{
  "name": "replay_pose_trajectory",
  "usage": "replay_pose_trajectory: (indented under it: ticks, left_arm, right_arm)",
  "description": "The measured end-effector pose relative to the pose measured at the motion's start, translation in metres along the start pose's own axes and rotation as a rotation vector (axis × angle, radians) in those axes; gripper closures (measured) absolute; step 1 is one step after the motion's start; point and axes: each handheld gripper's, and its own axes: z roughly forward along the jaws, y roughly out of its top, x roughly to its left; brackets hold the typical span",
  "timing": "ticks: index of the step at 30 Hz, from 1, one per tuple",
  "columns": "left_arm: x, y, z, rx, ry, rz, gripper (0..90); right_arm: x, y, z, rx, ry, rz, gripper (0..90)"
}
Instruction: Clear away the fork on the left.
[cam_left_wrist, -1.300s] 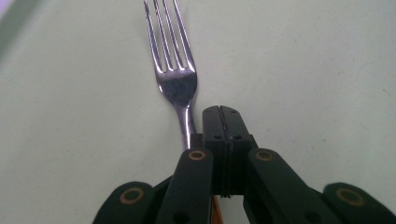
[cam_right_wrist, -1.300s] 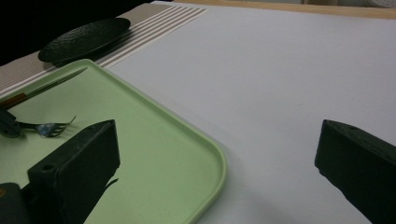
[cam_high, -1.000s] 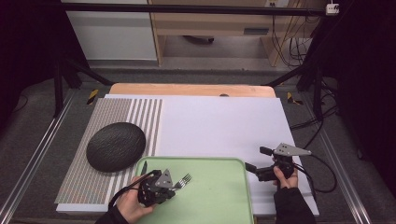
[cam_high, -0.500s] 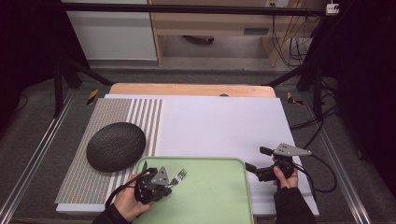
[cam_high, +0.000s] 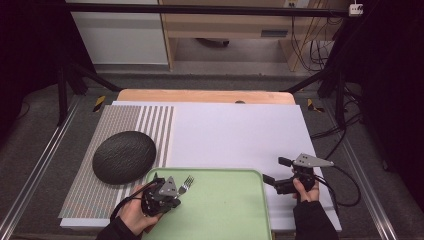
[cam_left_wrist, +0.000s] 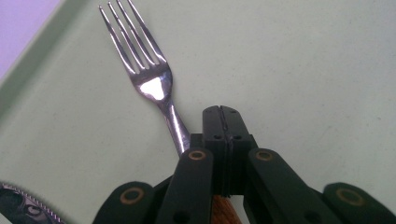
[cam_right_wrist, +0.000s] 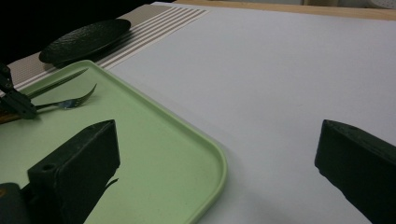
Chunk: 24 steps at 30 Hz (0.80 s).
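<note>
I have the left gripper (cam_left_wrist: 223, 116) closed tight, its jaws pressed together over the green tray (cam_high: 225, 210); the fork (cam_left_wrist: 147, 79) lies just beside them (whether it is pinched lower down I cannot tell). My right gripper (cam_high: 272, 172) stands wide open, holding nothing.

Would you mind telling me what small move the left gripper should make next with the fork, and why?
Probably a short, level lift. The left gripper has its jaws shut, and the fork runs back under them, its handle seemingly clamped there, with the tines low over the green tray. Raising it slightly would confirm the grip before it is carried towards the dark plate on the striped mat.
</note>
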Motion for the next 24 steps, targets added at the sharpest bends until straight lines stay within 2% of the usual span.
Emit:
replay_pose_trajectory:
  ticks: [24]
  left_arm:
    - [0.009, -0.012, -0.006, -0.005, 0.023, -0.007, 89.8]
  right_arm:
    - [0.0, 0.0, 0.001, 0.003, -0.001, 0.001, 0.6]
